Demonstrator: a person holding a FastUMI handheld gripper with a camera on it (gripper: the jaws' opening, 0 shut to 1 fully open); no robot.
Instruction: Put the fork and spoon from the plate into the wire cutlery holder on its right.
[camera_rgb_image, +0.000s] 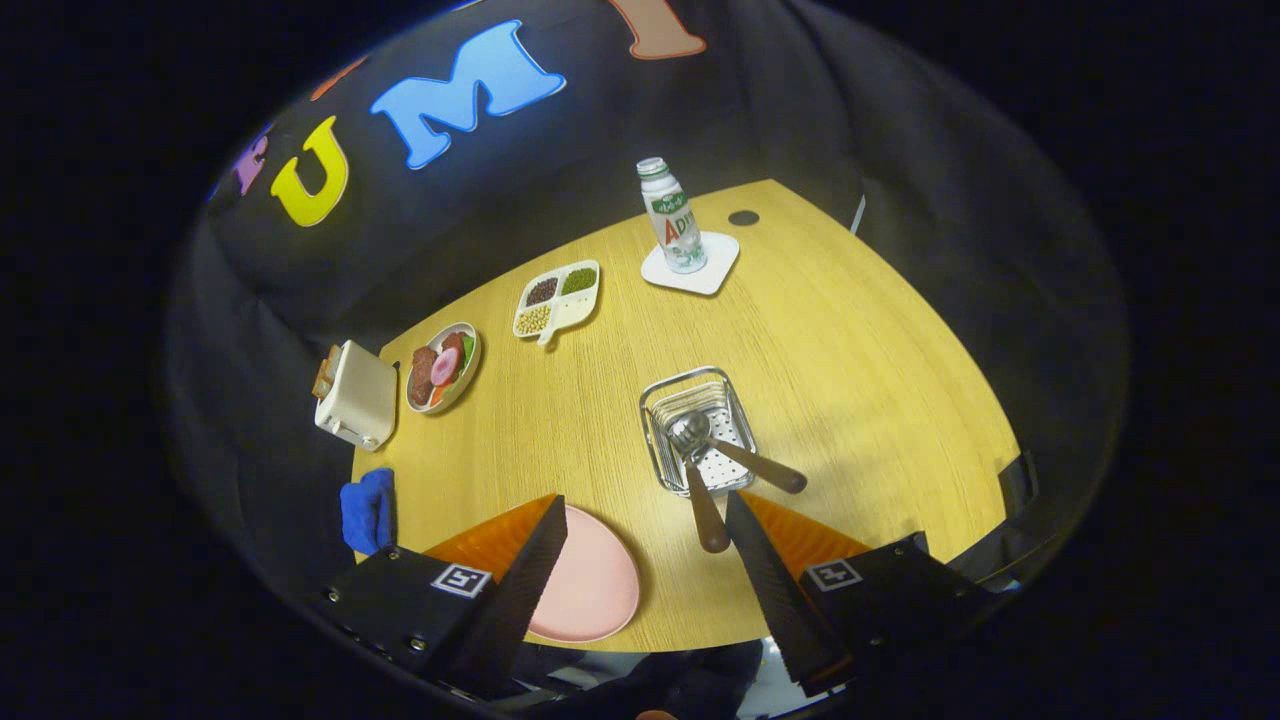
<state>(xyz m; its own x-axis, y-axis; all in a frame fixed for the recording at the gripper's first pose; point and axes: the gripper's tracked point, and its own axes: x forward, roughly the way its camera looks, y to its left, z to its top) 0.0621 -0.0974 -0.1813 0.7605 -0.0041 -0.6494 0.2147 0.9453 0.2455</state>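
The gripper (645, 520) hangs above the table (860, 380) with its fingers spread wide and nothing between them but air. Below the gap, toward seven o'clock of it, lies the pink plate (590, 580), bare on top, partly covered by the left finger. Just ahead of the right fingertip, at about twelve o'clock, stands the wire cutlery holder (697, 428), to the right of the plate. In it are two pieces with brown handles: the spoon (700, 470), bowl up in the basket and handle sticking out toward the fingers, and what seems to be the fork (760, 465), its head hidden behind the spoon, handle leaning out toward four o'clock. Farther off, at ten o'clock, sit a blue cloth (367, 510), a toaster (355, 395) and a plate of food (443, 367). Beyond, at eleven, a divided dish (557, 298); at twelve, a bottle (672, 215) on a white coaster (715, 272).
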